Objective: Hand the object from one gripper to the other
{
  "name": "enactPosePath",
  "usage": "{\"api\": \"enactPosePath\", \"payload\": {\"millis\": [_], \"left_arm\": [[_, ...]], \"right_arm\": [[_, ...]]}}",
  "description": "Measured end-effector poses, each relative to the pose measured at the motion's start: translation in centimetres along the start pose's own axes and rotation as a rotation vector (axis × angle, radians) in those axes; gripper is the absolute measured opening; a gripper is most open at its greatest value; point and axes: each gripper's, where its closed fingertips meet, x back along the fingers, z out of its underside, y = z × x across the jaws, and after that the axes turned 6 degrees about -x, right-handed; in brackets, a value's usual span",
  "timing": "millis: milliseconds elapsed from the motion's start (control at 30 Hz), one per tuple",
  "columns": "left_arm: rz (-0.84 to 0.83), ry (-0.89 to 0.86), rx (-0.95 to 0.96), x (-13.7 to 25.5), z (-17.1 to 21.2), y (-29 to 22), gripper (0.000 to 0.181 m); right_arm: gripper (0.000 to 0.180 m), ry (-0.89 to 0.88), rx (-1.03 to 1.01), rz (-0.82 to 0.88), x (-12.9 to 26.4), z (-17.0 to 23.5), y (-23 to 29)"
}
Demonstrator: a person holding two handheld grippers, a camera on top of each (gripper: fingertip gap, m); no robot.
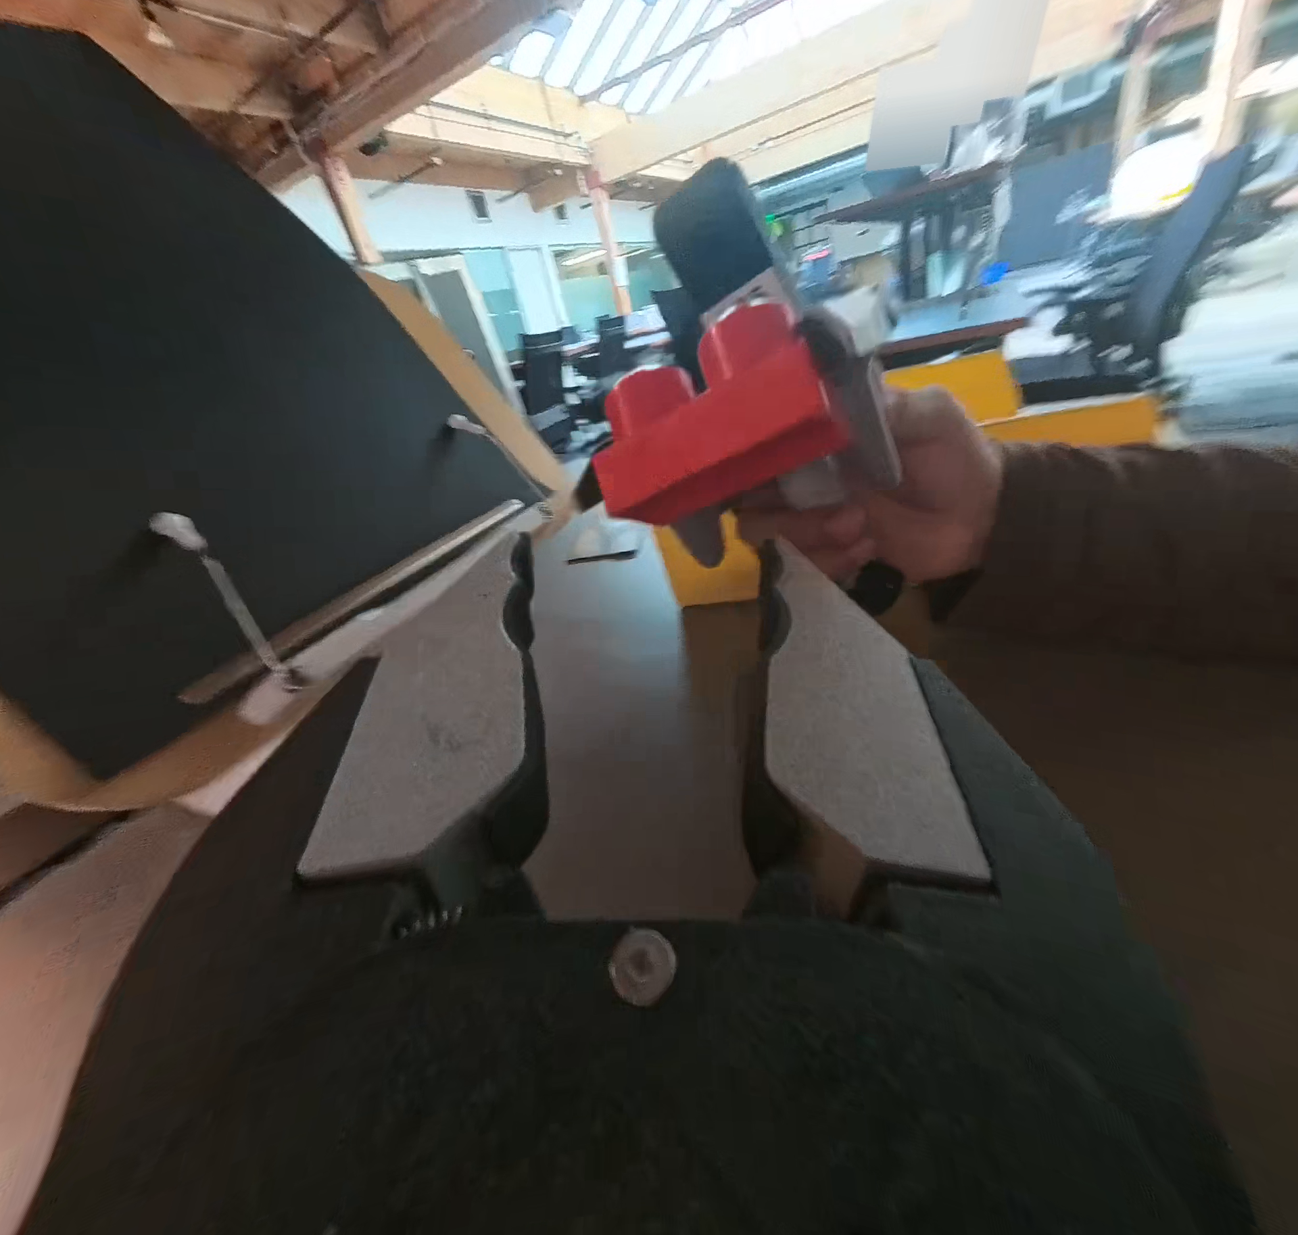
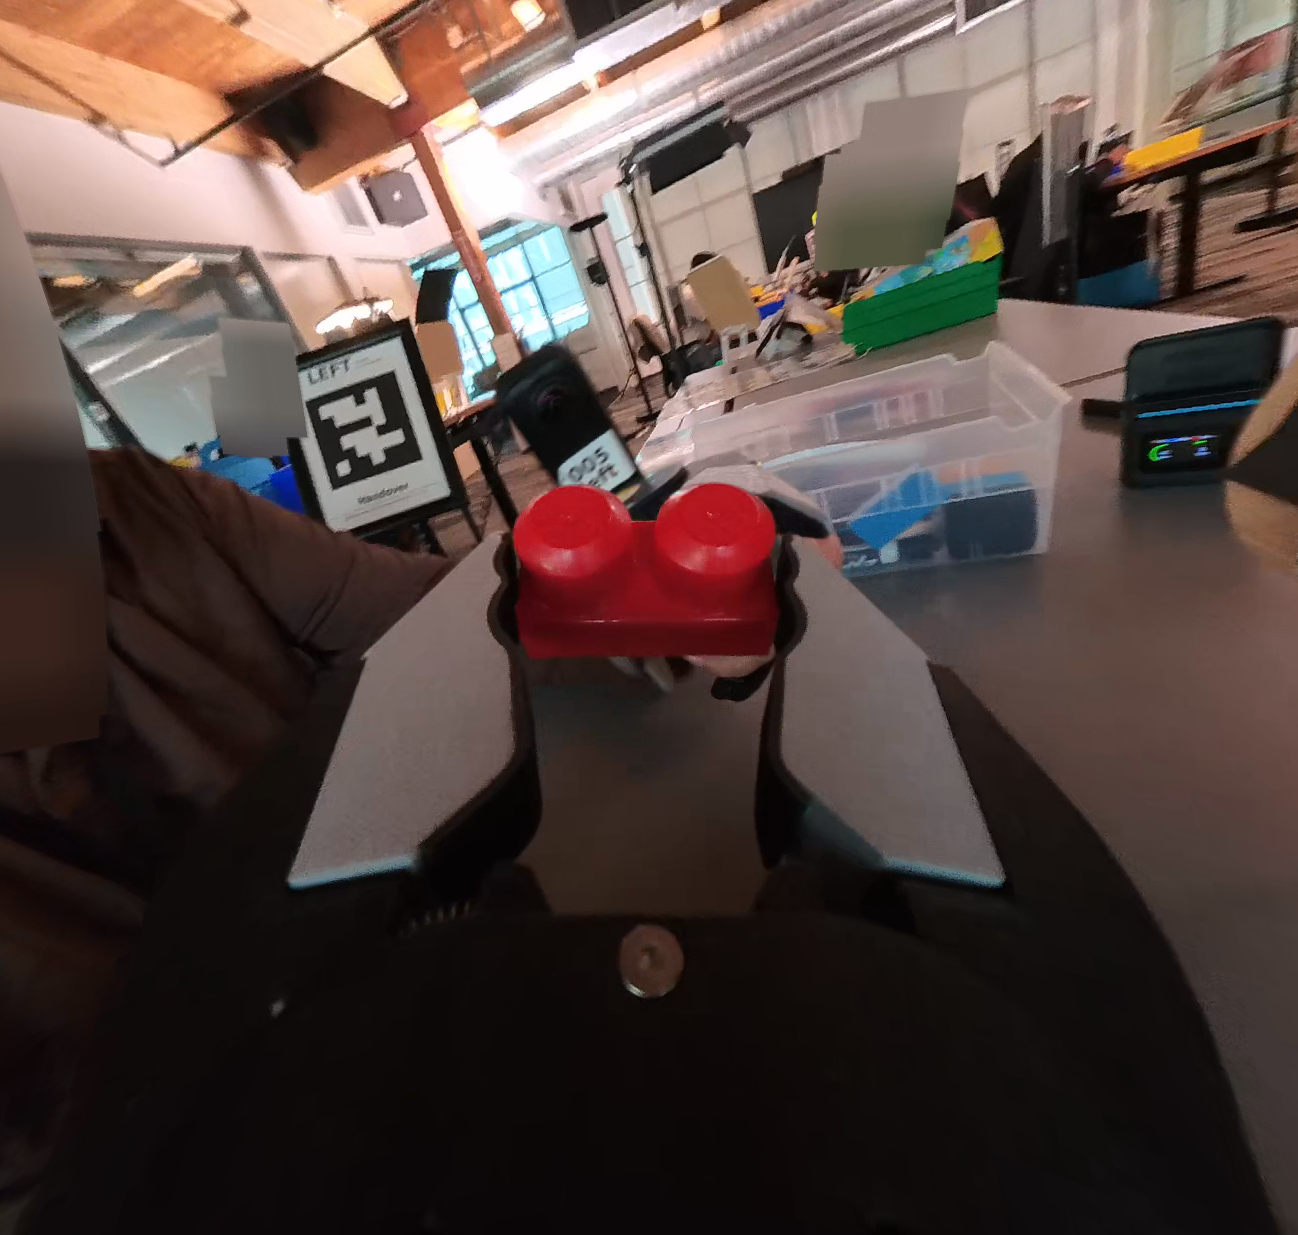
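left tool [image 1: 643, 569]: grey plates, black pads | screw [image 1: 642, 967]: silver | sleeve [image 1: 1124, 534]: brown

A framed marker sign [image 2: 376, 432] and a camera's white sticker [image 2: 597, 472] bear print (left unquoted).

Each camera sits close behind its own gripper, looking forward along the two fingers over a dark table [image 2: 1053, 674]. The views face each other. Both share the red brick [image 1: 716, 443] [image 2: 646, 583]: centre frame in the right view, upper centre in the left.
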Motion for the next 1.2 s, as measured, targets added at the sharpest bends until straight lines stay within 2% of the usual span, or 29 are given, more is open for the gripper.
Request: {"api": "enactPosePath", "payload": {"millis": [67,133,200,233,267,300,333,500,567,667,733,800,867,900,967,1033,1200], "left_arm": [[0.124,-0.015,0.188,-0.2,-0.4,-1.4,0.078],[0.225,0.018,0.368,-0.4,0.1,-2.3,0.081],[0.353,0.057,0.547,-0.2,0.7,-3.3,0.074],[0.422,0.037,0.615,0.0,0.4,-3.7,0.065],[0.467,-0.002,0.661,0.3,0.0,-3.7,0.048],[0.485,-0.028,0.682,0.4,-0.2,-3.5,0.036],[0.463,-0.038,0.689,0.4,0.0,-3.1,0.034],[0.409,-0.054,0.639,0.3,0.5,-2.8,0.042],[0.489,-0.061,0.659,0.5,0.2,-4.0,0.046],[0.622,-0.055,0.774,0.9,-0.4,-6.0,0.039],[0.719,-0.149,0.841,1.9,-2.0,-6.2,0.056],[0.699,-0.223,0.926,2.1,-3.0,-4.7,0.047],[0.641,-0.231,0.931,1.8,-2.7,-3.5,0.019],[0.639,-0.237,0.936,1.8,-2.6,-3.3,0.015],[0.668,-0.262,0.985,2.1,-3.1,-3.0,0.013],[0.641,-0.261,0.996,1.8,-2.8,-2.6,0.000],[0.583,-0.206,1.014,1.5,-1.5,-1.8,0.000]], "right_arm": [[0.072,0.032,0.043,0.021,-0.5,0.6,0.0],[0.072,0.030,0.116,0.086,-0.8,0.5,-0.5],[0.072,0.056,0.204,0.165,-0.8,0.7,-1.2],[0.071,0.090,0.256,0.216,-0.8,1.1,-1.7],[0.072,0.116,0.305,0.256,-0.9,1.3,-2.0],[0.072,0.105,0.339,0.295,-0.9,1.1,-2.3],[0.071,0.105,0.364,0.305,-0.9,1.0,-2.3],[0.071,0.145,0.383,0.305,-0.8,1.5,-2.2],[0.071,0.165,0.356,0.218,-1.0,2.2,-1.2],[0.072,0.201,0.356,0.151,-0.8,2.8,-0.1],[0.071,0.194,0.372,0.143,-0.3,2.5,0.2],[0.072,0.181,0.363,0.116,-0.1,2.3,0.7],[0.072,0.185,0.370,0.134,-0.2,2.4,0.4],[0.072,0.197,0.387,0.150,-0.4,2.6,0.1],[0.072,0.229,0.402,0.172,-0.7,3.2,-0.2],[0.071,0.298,0.406,0.218,-1.0,4.3,-1.2],[0.071,0.360,0.456,0.355,-0.9,4.9,-3.4]]}}
